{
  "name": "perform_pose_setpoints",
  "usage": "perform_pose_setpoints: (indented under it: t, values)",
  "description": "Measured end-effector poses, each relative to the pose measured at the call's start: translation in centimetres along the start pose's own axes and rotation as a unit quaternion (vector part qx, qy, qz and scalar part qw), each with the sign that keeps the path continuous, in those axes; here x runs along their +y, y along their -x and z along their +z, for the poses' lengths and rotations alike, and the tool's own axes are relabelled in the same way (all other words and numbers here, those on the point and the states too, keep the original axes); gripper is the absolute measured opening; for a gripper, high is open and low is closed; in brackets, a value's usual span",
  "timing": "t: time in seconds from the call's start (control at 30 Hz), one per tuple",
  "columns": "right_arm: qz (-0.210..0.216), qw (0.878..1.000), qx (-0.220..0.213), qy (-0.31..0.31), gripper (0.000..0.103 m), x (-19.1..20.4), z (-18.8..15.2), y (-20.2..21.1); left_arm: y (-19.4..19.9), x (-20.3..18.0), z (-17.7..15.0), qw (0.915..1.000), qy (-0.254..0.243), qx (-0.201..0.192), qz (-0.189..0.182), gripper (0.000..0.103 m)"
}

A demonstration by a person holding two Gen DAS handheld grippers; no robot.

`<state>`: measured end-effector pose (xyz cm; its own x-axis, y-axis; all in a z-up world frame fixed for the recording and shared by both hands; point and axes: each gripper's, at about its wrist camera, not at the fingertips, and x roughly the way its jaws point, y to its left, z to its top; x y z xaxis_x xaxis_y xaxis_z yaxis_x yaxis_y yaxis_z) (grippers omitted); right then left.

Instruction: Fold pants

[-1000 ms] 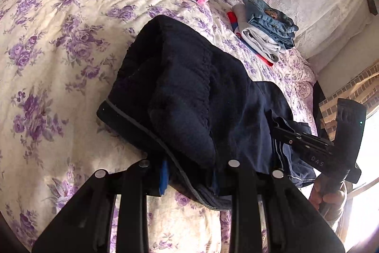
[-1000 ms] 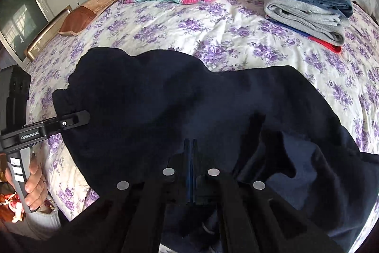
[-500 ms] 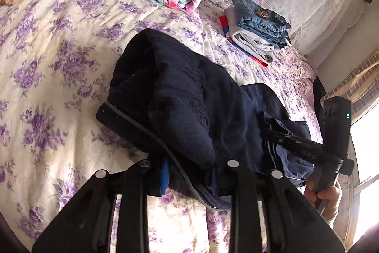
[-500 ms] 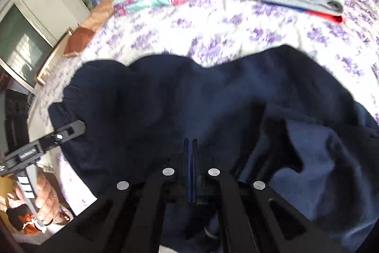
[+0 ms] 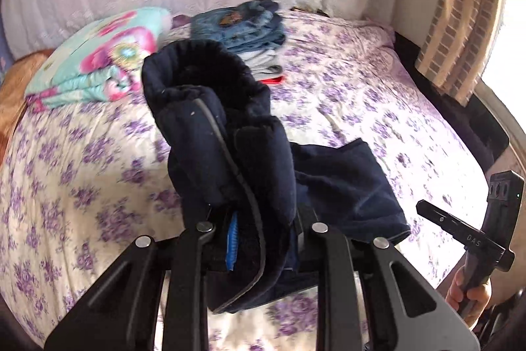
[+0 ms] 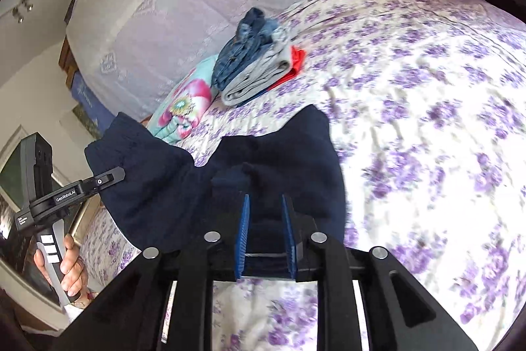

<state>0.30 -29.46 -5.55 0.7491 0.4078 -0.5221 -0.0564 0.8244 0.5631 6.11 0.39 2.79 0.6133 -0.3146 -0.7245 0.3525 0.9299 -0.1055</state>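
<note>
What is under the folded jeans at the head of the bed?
Under the jeans lies a folded grey garment, then a red one showing only at its edge; the rest is covered. All rest on the floral bedsheet.

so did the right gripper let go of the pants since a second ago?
Yes. The right gripper was shut on the navy pants earlier; now its blue pads stand apart, and it has pulled back from the folded clothes stack.
</note>
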Motion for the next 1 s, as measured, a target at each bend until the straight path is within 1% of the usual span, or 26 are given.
perform_pose_setpoints:
  t: [0.03,0.1,0.17,0.2,0.27,0.3,0.33,0.37,0.4,0.43,0.47,0.5,0.53,0.57,0.6,0.63,0.67,0.73,0.77,0.8,0.83,0.87,0.9,0.93,0.97,1.0]
  values:
    - [-0.012,1.0,-0.003,-0.011,0.026,-1.0,0.2,0.6,-0.7,-2.3,0.3,0.9997,-0.022,0.008,-0.01,0.02]
    - [-0.013,1.0,-0.024,-0.013,0.027,-2.3,0.6,2.2,-2.7,-6.4,0.7,0.9973,-0.054,0.035,-0.034,0.02]
    - [-0.016,0.999,-0.044,-0.018,0.03,-3.4,1.1,3.0,-6.7,-9.9,0.7,0.9922,-0.075,0.089,-0.046,0.02]
    - [-0.016,0.998,-0.049,-0.021,0.031,-3.8,1.4,3.2,-9.3,-11.2,0.5,0.9895,-0.078,0.115,-0.04,0.021]
    - [-0.016,0.998,-0.052,-0.03,0.031,-4.7,1.4,3.4,-14.8,-13.5,-0.9,0.9807,-0.095,0.169,-0.025,0.024]
    - [-0.017,0.998,-0.049,-0.036,0.031,-5.1,1.4,3.3,-16.6,-14.2,-1.7,0.9762,-0.103,0.19,-0.016,0.024]
    - [-0.017,0.998,-0.046,-0.04,0.031,-5.6,1.5,3.1,-17.1,-14.7,-2.3,0.9745,-0.111,0.195,-0.005,0.024]
    - [-0.019,0.998,-0.042,-0.044,0.032,-5.9,1.4,2.9,-16.6,-15.2,-2.6,0.9755,-0.125,0.181,0.006,0.024]
    - [-0.022,0.998,-0.04,-0.047,0.033,-6.3,1.4,2.8,-15.7,-15.6,-2.7,0.9759,-0.139,0.168,0.009,0.035]
    - [-0.026,0.998,-0.039,-0.051,0.038,-6.7,1.4,2.6,-14.8,-15.5,-2.5,0.9765,-0.141,0.163,-0.008,0.045]
    - [-0.03,0.997,-0.038,-0.054,0.04,-7.0,1.4,2.3,-13.7,-15.2,-2.2,0.9777,-0.129,0.161,-0.037,0.064]
    - [-0.036,0.997,-0.037,-0.057,0.045,-7.2,1.5,2.0,-12.5,-14.6,-1.9,0.9786,-0.114,0.157,-0.067,0.08]
    - [-0.043,0.997,-0.033,-0.06,0.048,-7.4,1.5,1.5,-11.0,-14.1,-1.5,0.9795,-0.105,0.146,-0.09,0.085]
    - [-0.047,0.997,-0.027,-0.061,0.05,-7.3,1.5,1.0,-9.4,-13.5,-1.1,0.9811,-0.103,0.128,-0.102,0.091]
    - [-0.046,0.997,-0.02,-0.06,0.05,-7.1,1.4,0.7,-7.9,-13.0,-0.8,0.9829,-0.106,0.107,-0.106,0.095]
    - [-0.039,0.997,-0.014,-0.058,0.05,-6.7,1.3,0.4,-6.2,-11.9,-0.6,0.9852,-0.111,0.081,-0.103,0.097]
    - [-0.026,0.998,-0.013,-0.052,0.05,-6.0,1.1,0.3,-5.2,-10.6,-0.6,0.989,-0.105,0.06,-0.085,0.098]
    - [0.014,0.999,-0.02,-0.033,0.05,-4.2,1.1,0.3,-4.8,-7.3,-0.2,0.9955,-0.077,0.041,-0.037,0.098]
    - [0.035,0.999,-0.023,-0.02,0.05,-2.8,1.3,0.4,-5.2,-5.3,-0.1,0.997,-0.055,0.043,-0.032,0.097]
    - [0.05,0.999,-0.023,-0.003,0.047,-1.5,1.7,0.3,-5.6,-3.5,-0.2,0.9973,-0.03,0.051,-0.043,0.09]
    - [0.056,0.998,-0.02,0.017,0.045,0.1,2.2,0.0,-5.9,-2.0,-0.5,0.9963,-0.007,0.063,-0.059,0.078]
    - [0.055,0.998,-0.016,0.037,0.043,1.6,2.6,-0.4,-6.5,-1.0,-0.9,0.994,0.01,0.08,-0.074,0.051]
    - [0.05,0.997,-0.011,0.062,0.041,3.0,3.1,-1.2,-7.2,-0.4,-1.3,0.9914,0.017,0.096,-0.088,0.041]
    - [0.039,0.996,-0.006,0.079,0.041,4.1,3.4,-1.8,-8.0,-0.3,-1.9,0.9896,0.019,0.105,-0.096,0.04]
    - [0.018,0.996,0.004,0.088,0.041,4.7,3.7,-2.8,-8.6,-0.2,-2.5,0.989,0.022,0.111,-0.095,0.032]
    - [-0.004,0.996,0.017,0.087,0.041,4.7,3.8,-3.8,-9.2,-0.1,-3.2,0.9881,0.026,0.119,-0.094,0.03]
